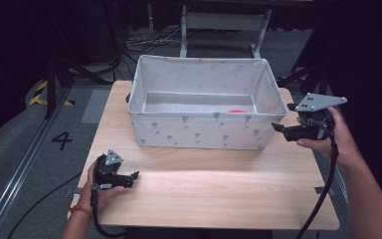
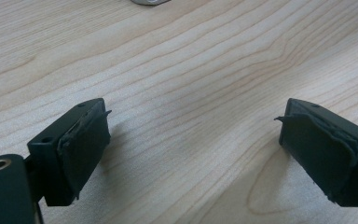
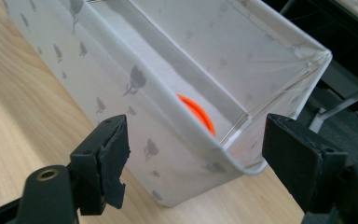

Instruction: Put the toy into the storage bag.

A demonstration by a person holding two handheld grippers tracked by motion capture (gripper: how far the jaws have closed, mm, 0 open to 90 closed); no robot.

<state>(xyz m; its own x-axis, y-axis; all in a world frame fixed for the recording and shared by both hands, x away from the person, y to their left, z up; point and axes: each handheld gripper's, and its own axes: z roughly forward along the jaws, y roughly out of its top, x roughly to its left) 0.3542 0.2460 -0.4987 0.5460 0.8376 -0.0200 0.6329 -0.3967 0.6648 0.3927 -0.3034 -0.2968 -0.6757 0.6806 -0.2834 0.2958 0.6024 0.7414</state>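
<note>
A white fabric bin (image 1: pixel 201 130) printed with small grey figures stands at the back middle of the wooden table (image 1: pixel 214 189). An orange object (image 1: pixel 237 111) lies inside it near the right front wall, mostly hidden; its curved orange edge (image 3: pixel 196 113) peeks over the bin's rim (image 3: pixel 135 65) in the right gripper view. My right gripper (image 1: pixel 277 128) hovers just off the bin's right front corner, jaws open and empty (image 3: pixel 193 161). My left gripper (image 1: pixel 135 175) rests low at the table's front left, jaws open over bare wood (image 2: pixel 193 149).
Behind the table a white frame (image 1: pixel 224 25) and cables (image 1: pixel 144 40) stand on the grey floor. A floor marking "4" (image 1: pixel 62 140) and yellow-black tape (image 1: pixel 42 92) lie to the left. Bare wood (image 1: pixel 219 191) stretches in front of the bin.
</note>
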